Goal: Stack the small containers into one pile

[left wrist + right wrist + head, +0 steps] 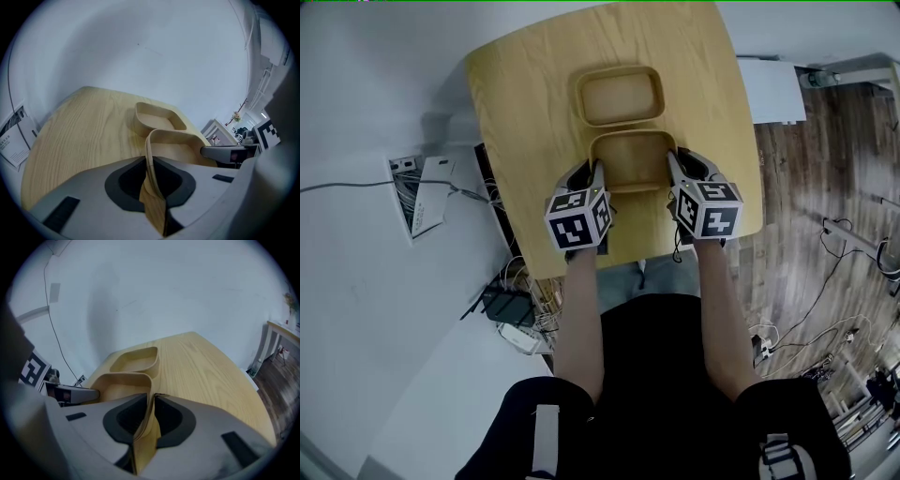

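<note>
Both pairs of jaws are clamped on the same tray. The left gripper (150,164) pinches the left wall of the near container (633,161), with one jaw inside the rim and one outside. The right gripper (151,404) bites the right wall in the same way. From above, the left gripper is at 9 o'clock of that container and the right at 3 o'clock, so the two face each other across it.

The light wooden table (525,103) has rounded corners and takes up the upper middle of the head view. A dark plank floor (825,178) runs off at its 3 o'clock. The person (656,375), in dark clothes, stands at the table's 6 o'clock edge with both bare forearms (581,309) reaching forward over it.

Two shallow, rounded-rectangle wooden containers lie on the table's middle line. The near container is open side up and nothing is inside it. I cannot tell whether its base rests on the table or hangs just above it. The far container (619,94) is at 12 o'clock of the near one, flat on the table, also with nothing in it. Their facing rims look to be touching in the head view.

Each gripper carries a marker cube (578,218) at its 6 o'clock end, nearest the person. On the ground at 7 o'clock of the table there is a dark router (502,305) among loose cables (492,192).
</note>
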`<state>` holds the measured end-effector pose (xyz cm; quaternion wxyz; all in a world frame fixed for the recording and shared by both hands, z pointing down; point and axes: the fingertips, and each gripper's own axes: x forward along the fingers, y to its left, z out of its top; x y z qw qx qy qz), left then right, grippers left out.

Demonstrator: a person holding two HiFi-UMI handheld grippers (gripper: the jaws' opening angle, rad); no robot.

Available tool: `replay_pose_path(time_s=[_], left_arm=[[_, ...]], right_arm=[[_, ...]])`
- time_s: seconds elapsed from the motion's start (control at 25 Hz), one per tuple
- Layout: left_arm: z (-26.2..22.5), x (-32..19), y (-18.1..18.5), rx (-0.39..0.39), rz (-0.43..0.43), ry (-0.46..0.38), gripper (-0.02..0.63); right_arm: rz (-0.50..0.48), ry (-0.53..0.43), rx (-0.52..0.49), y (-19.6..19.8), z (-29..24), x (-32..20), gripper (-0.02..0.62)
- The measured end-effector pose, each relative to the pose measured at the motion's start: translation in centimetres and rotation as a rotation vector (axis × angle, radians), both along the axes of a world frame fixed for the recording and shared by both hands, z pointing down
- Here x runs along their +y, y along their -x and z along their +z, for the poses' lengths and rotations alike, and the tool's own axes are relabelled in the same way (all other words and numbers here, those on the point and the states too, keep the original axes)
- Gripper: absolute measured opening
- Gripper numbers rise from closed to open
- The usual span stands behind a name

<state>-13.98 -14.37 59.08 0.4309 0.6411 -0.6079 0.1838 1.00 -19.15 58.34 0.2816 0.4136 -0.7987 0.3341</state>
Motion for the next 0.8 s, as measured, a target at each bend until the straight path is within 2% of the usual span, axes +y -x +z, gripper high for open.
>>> replay_pose_path(time_s=[0.36,0.56,0.8], left_arm=[[-3.5,-0.6,0.8,-0.019,-0.040,-0.074,0.037],[-6.6,-2.2,1.2,-0.033,-0.060,-0.146,0.031],[-9.0,-4.2,2.4,-0.048,-0.080,-0.193,0.031]], right_arm=[[-0.013,-0.074,-0.032,0.9,-3.6,-1.0,0.052],[-0.025,-0.150,-0.035,1.4,-6.6,-2.4,0.035],[-0.039,-0.197,-0.046,2.6,-8.9,-4.5,0.035]])
